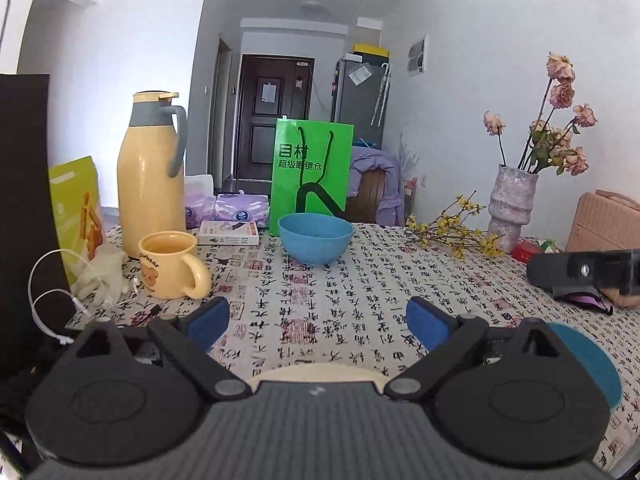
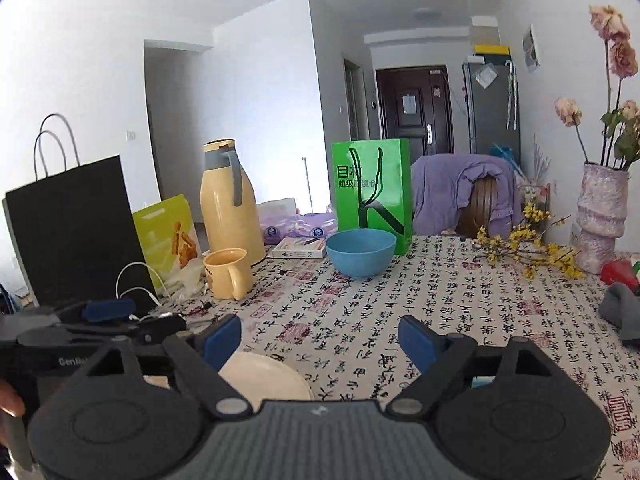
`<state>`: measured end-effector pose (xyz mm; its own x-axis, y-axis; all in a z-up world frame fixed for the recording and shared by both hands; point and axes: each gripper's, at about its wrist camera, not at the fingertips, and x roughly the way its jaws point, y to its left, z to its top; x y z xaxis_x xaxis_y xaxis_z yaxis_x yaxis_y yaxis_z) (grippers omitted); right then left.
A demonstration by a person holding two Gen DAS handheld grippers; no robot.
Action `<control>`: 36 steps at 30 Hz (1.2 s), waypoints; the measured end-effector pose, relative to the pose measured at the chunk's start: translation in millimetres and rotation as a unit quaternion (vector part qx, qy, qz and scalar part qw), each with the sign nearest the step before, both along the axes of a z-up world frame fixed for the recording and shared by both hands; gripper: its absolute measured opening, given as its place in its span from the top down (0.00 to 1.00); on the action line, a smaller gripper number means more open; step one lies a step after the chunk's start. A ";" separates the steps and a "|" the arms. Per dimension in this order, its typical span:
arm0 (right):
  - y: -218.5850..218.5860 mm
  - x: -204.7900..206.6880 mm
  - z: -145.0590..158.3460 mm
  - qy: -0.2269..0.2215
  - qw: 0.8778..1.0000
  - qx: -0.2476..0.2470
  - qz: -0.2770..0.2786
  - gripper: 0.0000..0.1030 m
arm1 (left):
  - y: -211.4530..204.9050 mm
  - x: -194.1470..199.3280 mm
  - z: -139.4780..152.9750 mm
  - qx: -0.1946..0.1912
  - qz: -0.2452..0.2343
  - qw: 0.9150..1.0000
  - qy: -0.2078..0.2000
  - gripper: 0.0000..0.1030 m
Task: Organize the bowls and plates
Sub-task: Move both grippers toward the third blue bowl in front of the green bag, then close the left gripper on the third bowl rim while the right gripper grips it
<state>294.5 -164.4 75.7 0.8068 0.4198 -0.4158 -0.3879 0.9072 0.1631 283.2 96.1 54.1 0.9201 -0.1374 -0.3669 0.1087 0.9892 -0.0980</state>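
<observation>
Bowl point(image 1: 316, 239) on calligraphy tablecloth point(image 1: 360, 304).

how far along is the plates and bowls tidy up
Little looks done: the blue bowl sits alone by the green bag, the cream plate lies near the table edge, and a teal plate lies apart to its right. Nothing is in hand: the left claw and right claw are both empty and open. Left: gathering or stacking all three.
</observation>
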 end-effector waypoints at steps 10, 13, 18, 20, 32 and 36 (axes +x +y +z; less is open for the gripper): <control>4.3 197.4 26.2 0.163 0.984 0.075 -0.018 0.15 | 13.9 161.0 28.0 -0.013 -0.038 0.996 0.075 0.05; 13.3 266.1 13.2 0.221 0.971 0.085 -0.039 0.15 | 16.4 222.3 23.3 -0.031 -0.035 0.992 0.118 0.05; 35.8 363.7 -21.9 0.276 0.957 0.065 -0.067 0.16 | 16.2 324.4 0.3 -0.034 -0.041 0.981 0.185 0.08; 41.2 399.0 -38.5 0.294 0.950 0.065 -0.080 0.17 | 17.7 362.2 -12.3 -0.045 -0.017 0.977 0.210 0.14; 56.3 488.9 -118.5 0.360 0.924 0.064 -0.107 0.67 | 20.7 458.7 -67.1 -0.066 0.020 0.957 0.281 0.75; 56.8 492.9 -123.2 0.356 0.926 0.044 -0.118 0.84 | 24.1 460.2 -70.7 -0.066 0.035 0.956 0.285 0.92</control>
<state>787.4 -107.6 -47.5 0.4156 0.3234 -0.8501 0.0543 0.9242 0.3781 743.4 120.2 -16.5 0.5850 -0.1615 -0.7948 -0.0659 0.9673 -0.2450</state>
